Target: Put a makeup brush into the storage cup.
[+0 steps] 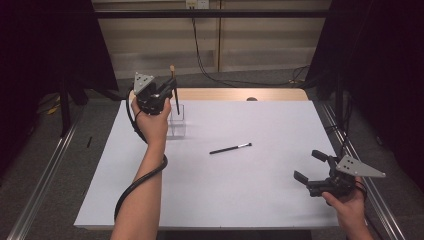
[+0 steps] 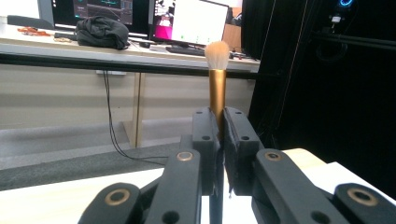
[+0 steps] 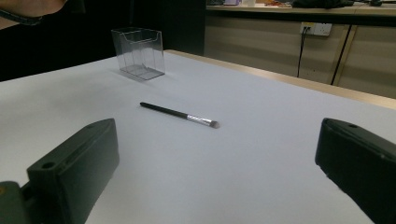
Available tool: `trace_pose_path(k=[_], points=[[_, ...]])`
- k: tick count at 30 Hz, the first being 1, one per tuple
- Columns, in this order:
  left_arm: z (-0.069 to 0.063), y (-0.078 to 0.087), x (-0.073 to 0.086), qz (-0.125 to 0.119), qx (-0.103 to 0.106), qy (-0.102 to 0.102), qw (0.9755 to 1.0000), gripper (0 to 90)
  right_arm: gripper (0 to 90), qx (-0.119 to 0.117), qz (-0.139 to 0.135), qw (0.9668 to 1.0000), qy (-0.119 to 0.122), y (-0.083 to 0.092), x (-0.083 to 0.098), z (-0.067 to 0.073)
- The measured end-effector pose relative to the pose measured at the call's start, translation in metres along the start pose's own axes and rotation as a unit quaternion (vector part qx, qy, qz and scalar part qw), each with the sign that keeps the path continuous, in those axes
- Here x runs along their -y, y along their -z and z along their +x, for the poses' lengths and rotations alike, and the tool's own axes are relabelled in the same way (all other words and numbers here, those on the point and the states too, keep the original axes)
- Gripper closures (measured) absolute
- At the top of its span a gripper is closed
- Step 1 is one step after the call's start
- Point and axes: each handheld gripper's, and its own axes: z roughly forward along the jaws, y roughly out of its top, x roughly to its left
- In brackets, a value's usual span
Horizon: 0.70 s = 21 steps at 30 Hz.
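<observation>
Above clear box (image 1: 177,120): brush (image 2: 217,88) upright (bristles up).

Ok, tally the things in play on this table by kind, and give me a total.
Makeup brushes: 2, a gold-ferruled brush clamped upright in the left gripper above the holder, and a thin black brush lying flat on the table.
Clear plastic holders: 1, the holder, nothing inside.
Total: 3.
The right gripper is open and holds nothing.
</observation>
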Motion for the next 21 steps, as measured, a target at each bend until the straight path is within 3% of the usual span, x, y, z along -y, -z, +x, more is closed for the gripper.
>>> trace_pose_path(k=[21], points=[[0.003,-0.012,0.007,-0.007,-0.005,-0.005,1.0000,84.0,0.0,-0.001,0.001,1.0000,-0.002,0.000,0.000,0.000]])
